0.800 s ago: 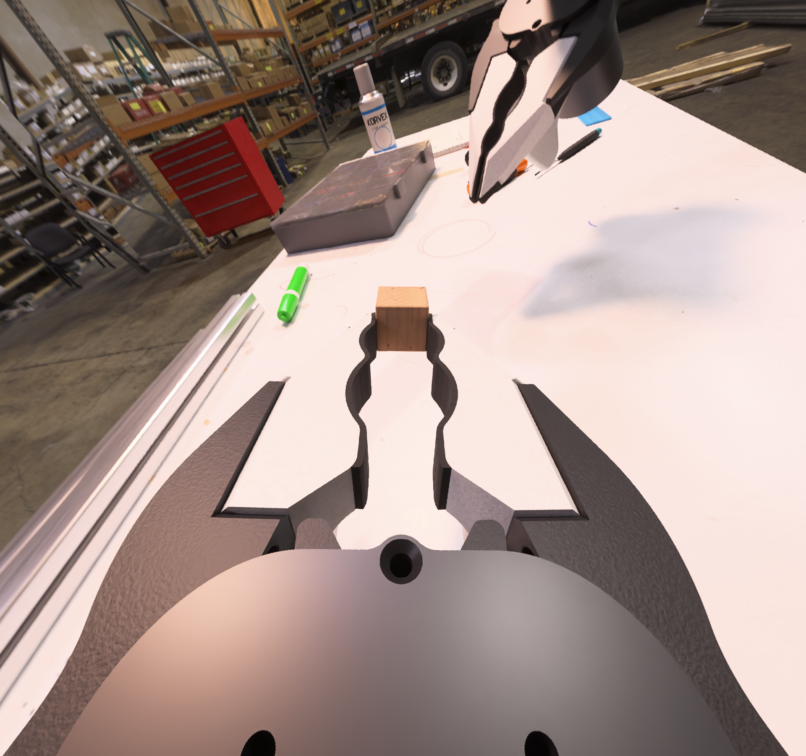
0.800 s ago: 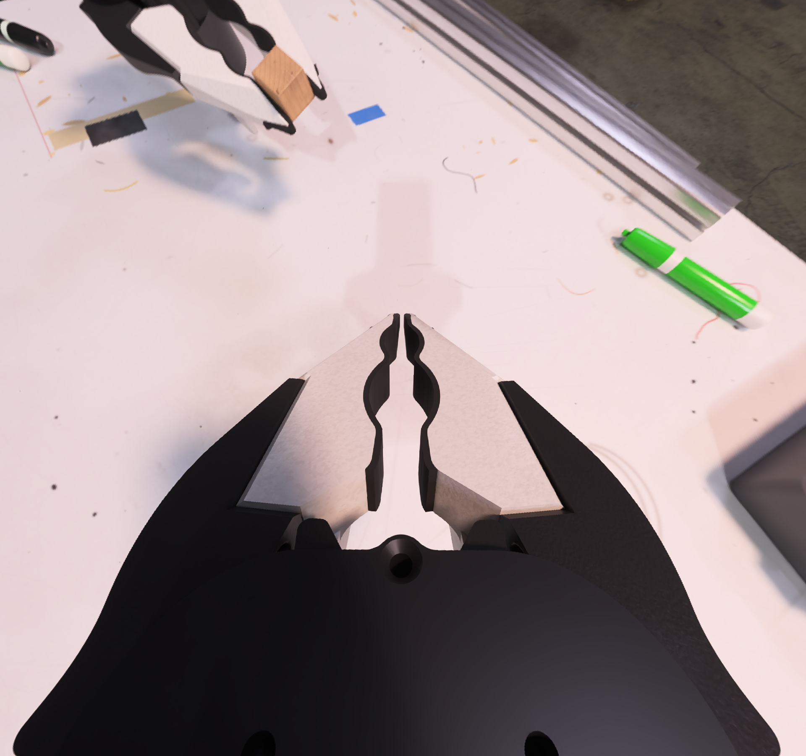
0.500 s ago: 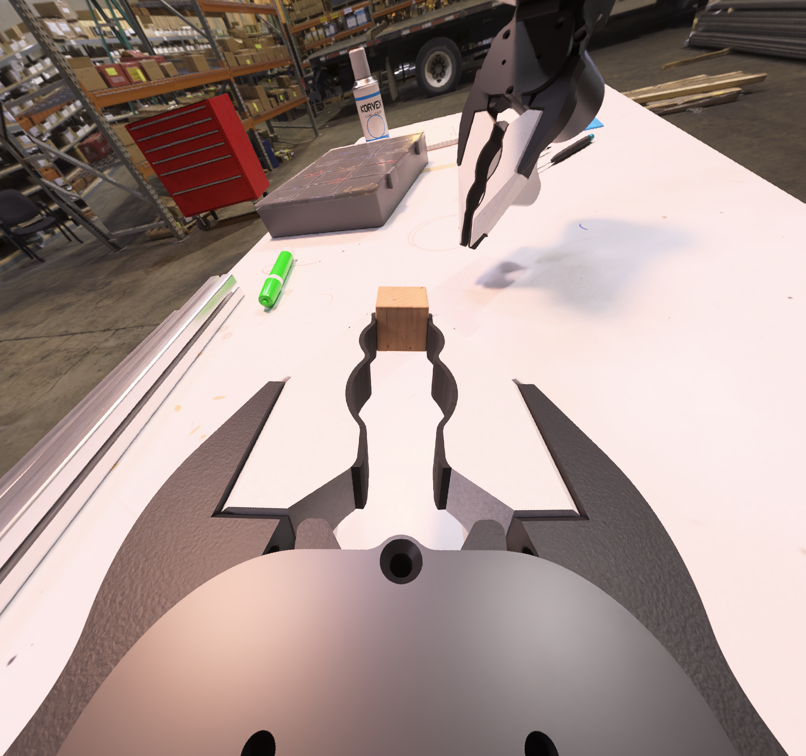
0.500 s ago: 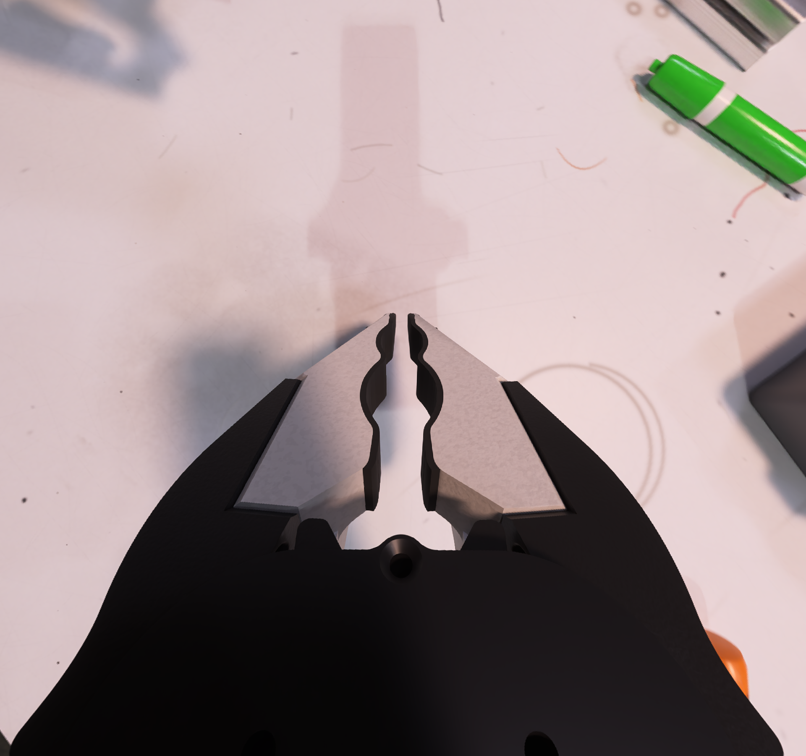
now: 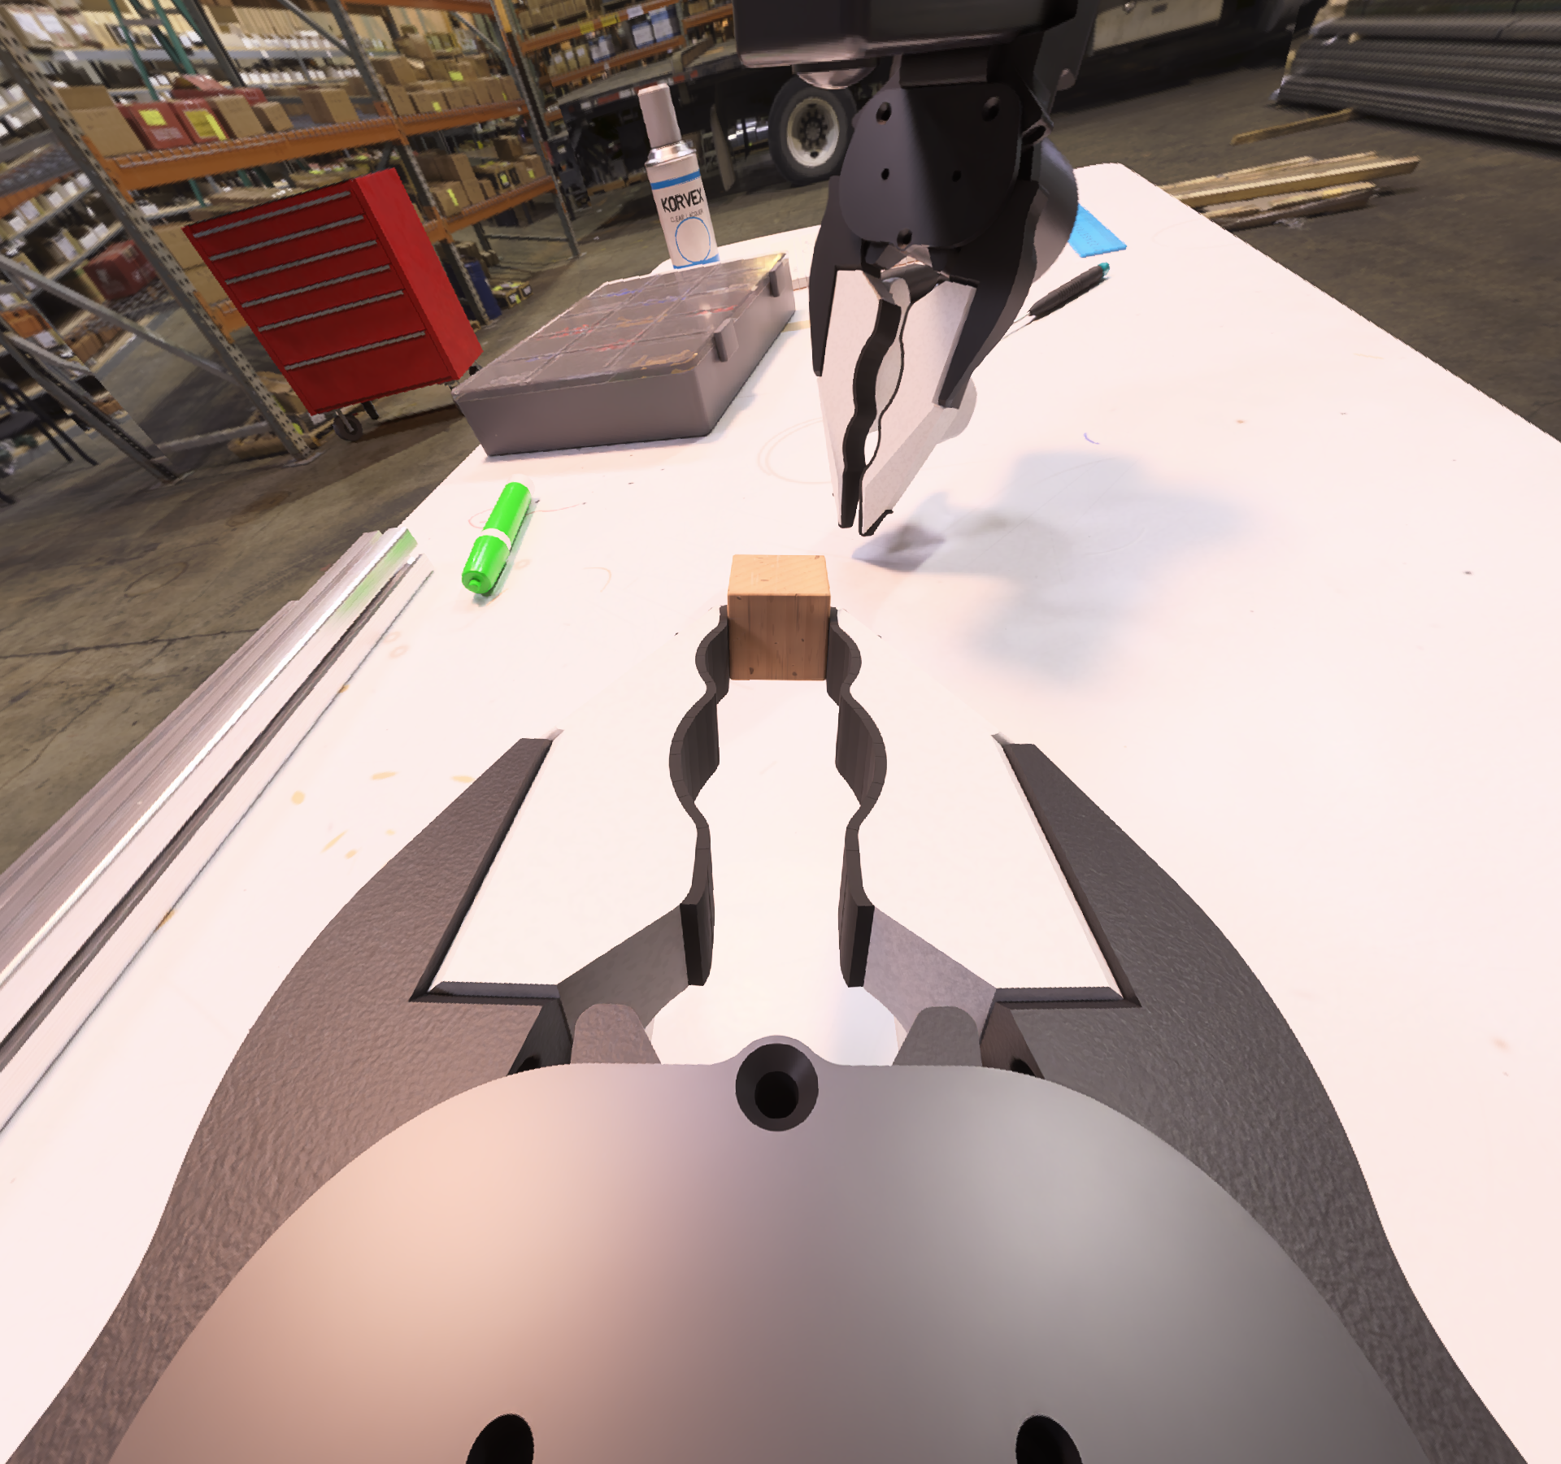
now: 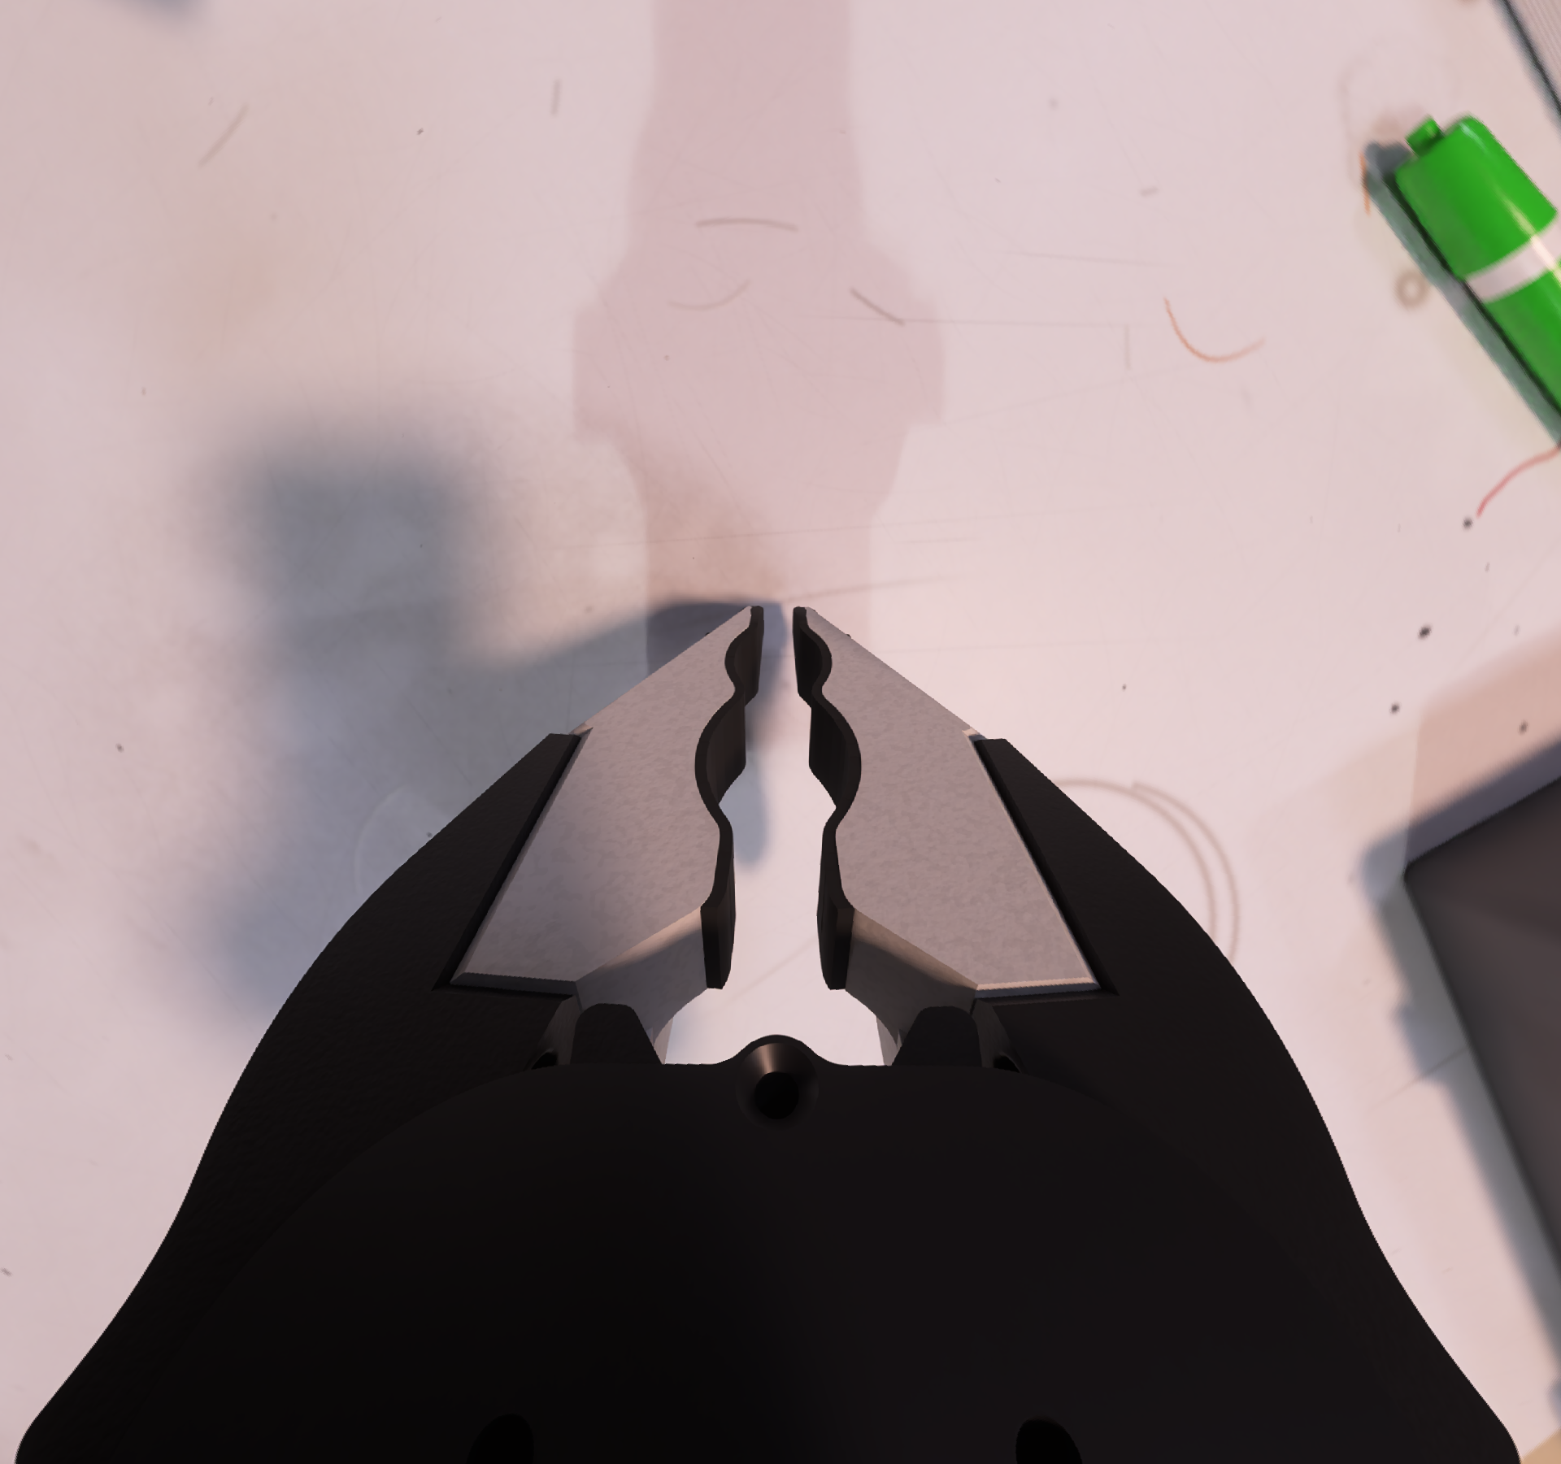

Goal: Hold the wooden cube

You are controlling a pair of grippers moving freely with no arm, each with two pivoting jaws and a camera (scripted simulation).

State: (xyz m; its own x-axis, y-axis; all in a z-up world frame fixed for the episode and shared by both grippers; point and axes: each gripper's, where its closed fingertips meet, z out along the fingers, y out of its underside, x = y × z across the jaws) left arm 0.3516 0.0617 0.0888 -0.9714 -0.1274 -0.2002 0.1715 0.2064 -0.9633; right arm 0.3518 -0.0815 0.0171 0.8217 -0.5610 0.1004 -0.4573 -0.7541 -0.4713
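A small wooden cube (image 5: 777, 619) sits clamped between the fingertips of my left gripper (image 5: 779, 638), held above the white table (image 5: 1182, 748). My right gripper (image 5: 857, 513) hangs tip-down just beyond and to the right of the cube, close over the table. In its own view the right gripper (image 6: 777, 614) is nearly closed, with a thin gap at the tips and nothing between them, pointing down at the bare table. The cube does not show in the right wrist view.
A green marker (image 5: 497, 538) (image 6: 1487, 258) lies left of the cube. A grey case (image 5: 625, 363) (image 6: 1503, 967) and a spray can (image 5: 676, 182) stand farther back. Aluminium rails (image 5: 194, 748) run along the table's left edge. A pen (image 5: 1068, 293) lies at the back right.
My right gripper has come down and nearer to the cube, its view tilting to face the table from close up. My left gripper keeps the cube, its view pitched up a little.
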